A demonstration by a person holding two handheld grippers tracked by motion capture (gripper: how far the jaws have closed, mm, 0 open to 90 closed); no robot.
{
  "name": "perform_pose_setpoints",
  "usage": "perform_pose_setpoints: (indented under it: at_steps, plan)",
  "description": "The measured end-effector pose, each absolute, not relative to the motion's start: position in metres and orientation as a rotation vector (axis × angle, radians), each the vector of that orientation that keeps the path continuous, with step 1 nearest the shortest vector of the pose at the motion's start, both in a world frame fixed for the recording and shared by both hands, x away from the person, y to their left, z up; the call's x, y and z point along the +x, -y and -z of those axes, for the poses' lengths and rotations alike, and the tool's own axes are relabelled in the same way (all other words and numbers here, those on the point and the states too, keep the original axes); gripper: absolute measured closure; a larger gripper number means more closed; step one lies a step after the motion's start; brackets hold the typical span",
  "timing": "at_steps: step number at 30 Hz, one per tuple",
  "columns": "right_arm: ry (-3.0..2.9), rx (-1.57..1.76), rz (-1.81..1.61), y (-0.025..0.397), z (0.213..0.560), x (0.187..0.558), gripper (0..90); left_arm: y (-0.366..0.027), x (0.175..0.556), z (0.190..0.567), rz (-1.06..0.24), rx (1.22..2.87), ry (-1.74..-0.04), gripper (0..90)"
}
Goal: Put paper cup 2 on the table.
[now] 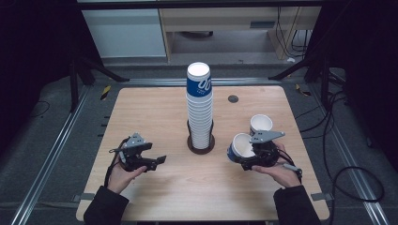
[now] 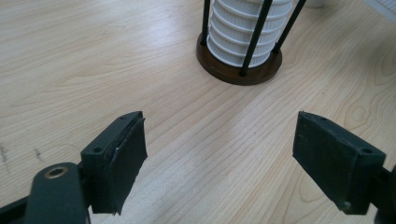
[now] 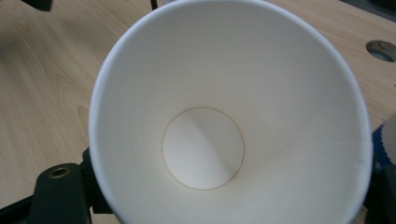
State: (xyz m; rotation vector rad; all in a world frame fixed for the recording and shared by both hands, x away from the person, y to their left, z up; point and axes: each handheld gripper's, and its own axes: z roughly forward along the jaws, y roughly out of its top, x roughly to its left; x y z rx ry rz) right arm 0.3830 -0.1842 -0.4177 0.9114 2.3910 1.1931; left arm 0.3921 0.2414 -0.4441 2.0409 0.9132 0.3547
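A tall stack of white paper cups, its top cup banded in blue, stands in a round dark holder at the table's middle. My right gripper is shut on a single paper cup, held tilted with its mouth facing up and left. In the right gripper view that cup's white inside faces the camera, with a jaw on each side. My left gripper hovers open left of the holder, nothing between its jaws. In the left gripper view the holder's base lies ahead.
Another paper cup stands upright just behind the right gripper. A round grey grommet sits in the wooden table behind and to the right of the stack. Metal rails and cables run along both sides of the table.
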Motion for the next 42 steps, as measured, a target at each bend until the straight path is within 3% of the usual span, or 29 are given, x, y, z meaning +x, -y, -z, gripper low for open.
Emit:
perform_pose_setpoints:
  at_steps: [42]
  plan:
    - [-2.447, 1.162, -0.780, 0.205, 0.453, 0.412, 18.8, -0.244, 0.394, 0.447, -0.351, 2.055, -0.924, 16.7]
